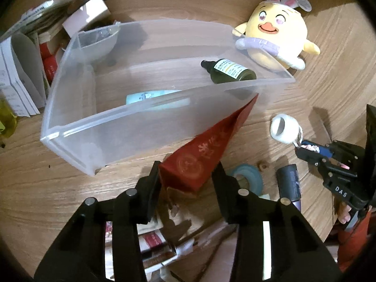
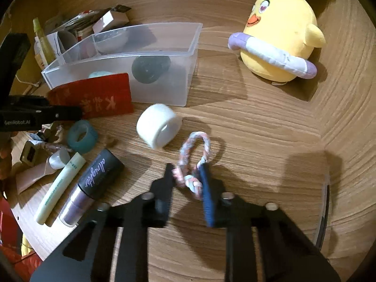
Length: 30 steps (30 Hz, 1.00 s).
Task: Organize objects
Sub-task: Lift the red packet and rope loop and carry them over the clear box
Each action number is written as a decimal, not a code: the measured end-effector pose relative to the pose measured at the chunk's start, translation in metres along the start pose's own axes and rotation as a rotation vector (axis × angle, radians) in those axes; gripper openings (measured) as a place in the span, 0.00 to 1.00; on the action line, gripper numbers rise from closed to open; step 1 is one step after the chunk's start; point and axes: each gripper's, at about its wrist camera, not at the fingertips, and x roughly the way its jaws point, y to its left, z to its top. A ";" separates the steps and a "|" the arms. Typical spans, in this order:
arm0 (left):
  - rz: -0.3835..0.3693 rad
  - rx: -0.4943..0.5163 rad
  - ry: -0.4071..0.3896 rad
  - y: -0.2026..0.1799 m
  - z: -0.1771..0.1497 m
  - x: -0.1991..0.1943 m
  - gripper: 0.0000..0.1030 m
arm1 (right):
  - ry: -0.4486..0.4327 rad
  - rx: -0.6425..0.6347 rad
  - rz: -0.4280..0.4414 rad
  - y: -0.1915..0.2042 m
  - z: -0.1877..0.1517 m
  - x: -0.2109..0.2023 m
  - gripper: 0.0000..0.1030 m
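My left gripper (image 1: 188, 171) is shut on a red carton (image 1: 206, 145) with gold lettering, held at its near end. The carton's far corner reaches the near wall of a clear plastic bin (image 1: 70, 138). In the bin lie a dark green bottle (image 1: 229, 70) and a pale teal tube (image 1: 150, 96). My right gripper (image 2: 188, 181) is shut on a pink and white braided loop (image 2: 202, 141), just above the wooden table. A white tape roll (image 2: 159, 125) lies just beyond the loop.
A yellow plush chick (image 2: 282, 42) sits at the far right. A teal tape roll (image 2: 82, 136), a dark spray bottle (image 2: 94, 183) and a pale green tube (image 2: 61, 185) lie at the left. Boxes and papers (image 1: 21, 75) crowd the bin's left side.
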 end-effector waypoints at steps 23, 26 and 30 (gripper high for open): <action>0.019 0.019 -0.153 -0.002 -0.032 -0.063 0.29 | -0.198 0.024 0.017 0.012 0.019 -0.057 0.13; 0.028 0.029 -0.166 -0.006 -0.038 -0.070 0.27 | -0.212 0.018 0.027 0.016 0.023 -0.059 0.13; 0.042 0.037 -0.194 -0.010 -0.043 -0.081 0.27 | -0.223 0.011 0.044 0.023 0.027 -0.059 0.13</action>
